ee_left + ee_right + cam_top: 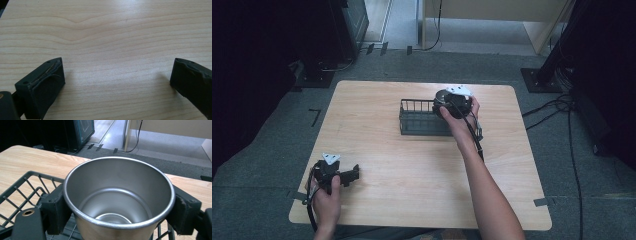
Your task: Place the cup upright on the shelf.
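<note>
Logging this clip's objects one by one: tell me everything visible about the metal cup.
The metal cup is a plain round steel-looking tumbler with a rolled rim and a brushed, dull silver inside. It is empty, upright, mouth up, with no handle visible. The right claw grips it, one black jaw pressed on each side just below the rim. It is held at the right end of the black wire basket, above the wooden table. Whether its base touches the basket cannot be told.
</note>
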Available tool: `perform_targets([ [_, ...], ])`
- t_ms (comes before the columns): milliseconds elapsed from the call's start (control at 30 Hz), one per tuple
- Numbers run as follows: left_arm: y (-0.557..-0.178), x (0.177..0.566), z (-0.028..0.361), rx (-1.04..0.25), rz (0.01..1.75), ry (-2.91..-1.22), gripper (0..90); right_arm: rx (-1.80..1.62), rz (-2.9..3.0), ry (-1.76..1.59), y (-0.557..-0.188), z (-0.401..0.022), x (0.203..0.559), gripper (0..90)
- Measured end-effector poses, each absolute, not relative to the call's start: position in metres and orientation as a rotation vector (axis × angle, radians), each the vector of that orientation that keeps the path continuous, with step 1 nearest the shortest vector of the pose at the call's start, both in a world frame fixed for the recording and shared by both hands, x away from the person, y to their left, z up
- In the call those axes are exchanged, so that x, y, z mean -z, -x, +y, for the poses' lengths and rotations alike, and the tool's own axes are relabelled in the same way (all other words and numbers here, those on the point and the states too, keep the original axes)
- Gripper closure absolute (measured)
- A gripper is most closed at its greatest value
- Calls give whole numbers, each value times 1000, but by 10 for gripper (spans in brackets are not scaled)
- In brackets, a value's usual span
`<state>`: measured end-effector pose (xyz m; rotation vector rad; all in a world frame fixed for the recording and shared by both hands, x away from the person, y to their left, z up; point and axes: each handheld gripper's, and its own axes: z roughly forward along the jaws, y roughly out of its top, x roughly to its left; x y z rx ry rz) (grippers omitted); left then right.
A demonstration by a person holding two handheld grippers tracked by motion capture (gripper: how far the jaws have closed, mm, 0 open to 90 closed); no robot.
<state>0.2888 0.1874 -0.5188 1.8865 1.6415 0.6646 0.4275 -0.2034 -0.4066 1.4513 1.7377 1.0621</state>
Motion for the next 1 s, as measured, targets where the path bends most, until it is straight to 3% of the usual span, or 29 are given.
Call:
perform_targets([
  [1000,-289,519,187,-665,1642,-1886,0,-1010,1770,-1475,-427,-209,435,174],
])
